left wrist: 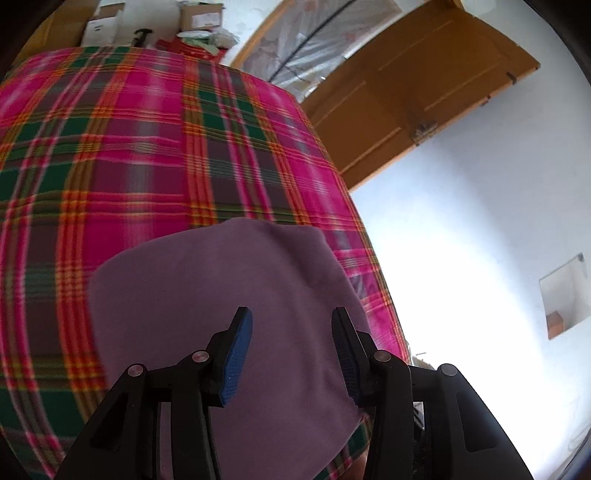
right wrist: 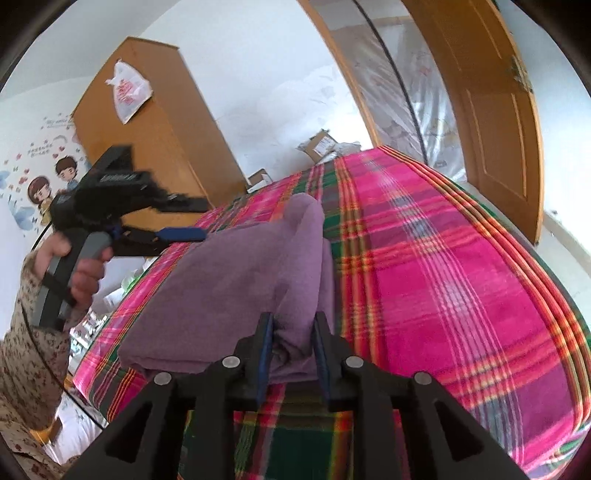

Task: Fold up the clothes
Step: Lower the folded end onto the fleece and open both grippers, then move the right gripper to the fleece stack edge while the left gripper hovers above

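one folded purple knit garment [right wrist: 236, 280] lies on a bed covered with a pink, green and orange plaid blanket [right wrist: 461, 280], near the bed's left long edge in the right wrist view, with its near end close to the bed's near edge. to the garment's right the plaid blanket is bare all the way to the far long edge, and more bare blanket runs beyond the garment toward the far end of the bed.

the right gripper [right wrist: 291, 354] has its two blue-padded fingers pressed against a bunched fold at the garment's near end, the cloth filling the gap between them. the left gripper [left wrist: 291, 354] hovers over the garment with its fingers spread apart and nothing between them but the flat purple surface below.

only the right wrist view shows the left gripper from outside [right wrist: 181, 221]: it sits at the garment's left side by the bed's left edge, held by a hand [right wrist: 79, 258] coming out of a floral-print sleeve [right wrist: 26, 354]. that view also shows one tall wooden wardrobe [right wrist: 159, 122] with one white plastic bag [right wrist: 127, 90] hanging on it, and cartoon wall stickers [right wrist: 48, 184]. only the left wrist view shows a small recessed wall niche [left wrist: 563, 295].

both views show one open wooden door [left wrist: 424, 88] and cardboard boxes [left wrist: 201, 14] past the bed's far end; their count is unclear.
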Demonstrator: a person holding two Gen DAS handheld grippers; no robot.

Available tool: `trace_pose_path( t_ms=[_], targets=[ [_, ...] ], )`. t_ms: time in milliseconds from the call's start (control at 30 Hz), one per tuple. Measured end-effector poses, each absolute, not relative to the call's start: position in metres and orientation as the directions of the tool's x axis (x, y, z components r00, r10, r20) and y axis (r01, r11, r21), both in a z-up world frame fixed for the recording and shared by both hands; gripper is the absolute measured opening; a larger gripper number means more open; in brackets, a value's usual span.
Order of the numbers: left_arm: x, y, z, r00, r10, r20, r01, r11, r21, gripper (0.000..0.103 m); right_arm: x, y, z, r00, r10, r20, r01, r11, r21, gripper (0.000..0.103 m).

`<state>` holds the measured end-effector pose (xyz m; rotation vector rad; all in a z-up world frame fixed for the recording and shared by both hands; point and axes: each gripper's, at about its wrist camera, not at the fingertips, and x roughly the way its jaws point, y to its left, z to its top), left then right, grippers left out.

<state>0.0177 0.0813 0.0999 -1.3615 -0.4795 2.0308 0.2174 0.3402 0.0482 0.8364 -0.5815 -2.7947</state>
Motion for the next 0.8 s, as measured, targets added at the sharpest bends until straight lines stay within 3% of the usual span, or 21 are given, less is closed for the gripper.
trace_pose_path(
  t_ms=[167, 300, 500, 800],
  targets=[
    [0.034, 0.055, 0.096, -0.275, 0.67, -0.69, -0.284, -0.742, -0.607, 0.046, 0.227, 0.354, 0.043, -0.824, -0.215, -0.524, -0.035, -0.904, 0.427, 0.023],
    [0.049, 0.032, 0.089, -0.283, 0.671, -0.686, -0.253, -0.742, -0.621, 0.046, 0.235, 0.351, 0.053, -0.838, -0.112, -0.534, -0.093, -0.935, 0.342, 0.023],
    [0.066, 0.012, 0.08, -0.287, 0.68, -0.674, -0.217, -0.732, -0.646, 0.046, 0.225, 0.304, 0.074, -0.853, -0.187, -0.487, 0.088, -0.972, 0.219, 0.023],
    [0.087, -0.008, 0.067, -0.28, 0.68, -0.678, -0.185, -0.731, -0.656, 0.046, 0.222, 0.295, 0.043, -0.788, -0.174, -0.59, 0.081, -0.98, 0.181, 0.019]
  ],
)
